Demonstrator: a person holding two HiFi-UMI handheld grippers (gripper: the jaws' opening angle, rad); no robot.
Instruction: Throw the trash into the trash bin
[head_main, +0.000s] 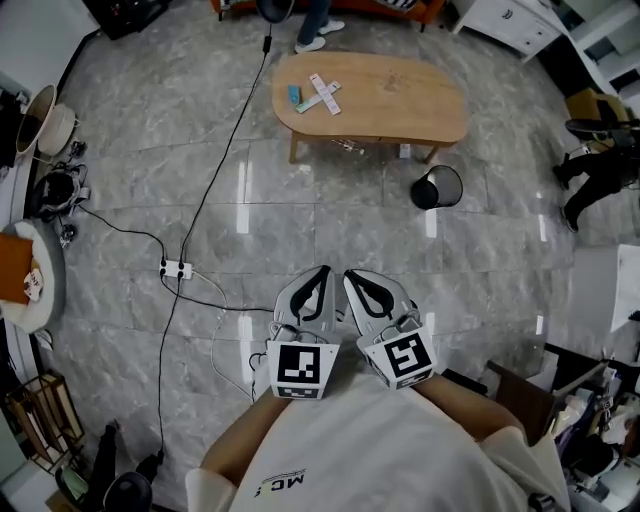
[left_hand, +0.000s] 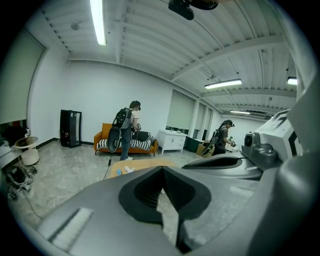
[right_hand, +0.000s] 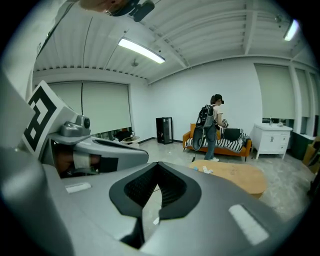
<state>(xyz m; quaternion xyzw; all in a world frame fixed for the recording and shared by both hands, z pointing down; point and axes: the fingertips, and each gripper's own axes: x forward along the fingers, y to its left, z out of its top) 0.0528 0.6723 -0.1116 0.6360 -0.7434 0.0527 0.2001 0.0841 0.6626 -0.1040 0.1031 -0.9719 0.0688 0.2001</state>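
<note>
Head view looks steeply down on a grey tiled floor (head_main: 120, 190), with both tongs held side by side close to the person's body and pointing toward the middle of the room. The left gripper (head_main: 318, 275) has its jaws brought together with nothing between them. Its own view shows the two pads meeting at the tips, with only floor visible through the hollow behind them. The right gripper (head_main: 355, 280) is the same – jaws closed tip to tip and empty, as the right gripper view confirms. The two tools sit just beside each other, their tips nearly touching.

The trash lies well ahead of them on an oval wooden table (head_main: 410, 105). It consists of a few crossed white strips (head_main: 325, 93) near the table's left end and a small blue piece (head_main: 294, 96) just to their left. The black trash bin (head_main: 437, 187) stands upright on the floor, just beside the near right end of the table and well apart from both grippers.

A black cable (head_main: 225, 150) runs across the floor from the top of the view down to a white power strip (head_main: 176, 268), which lies left of the grippers.

Left gripper view shows an orange sofa (left_hand: 102, 141) against the far wall, with a person carrying a backpack (left_hand: 125, 127) standing in front of it – beyond the table.
</note>
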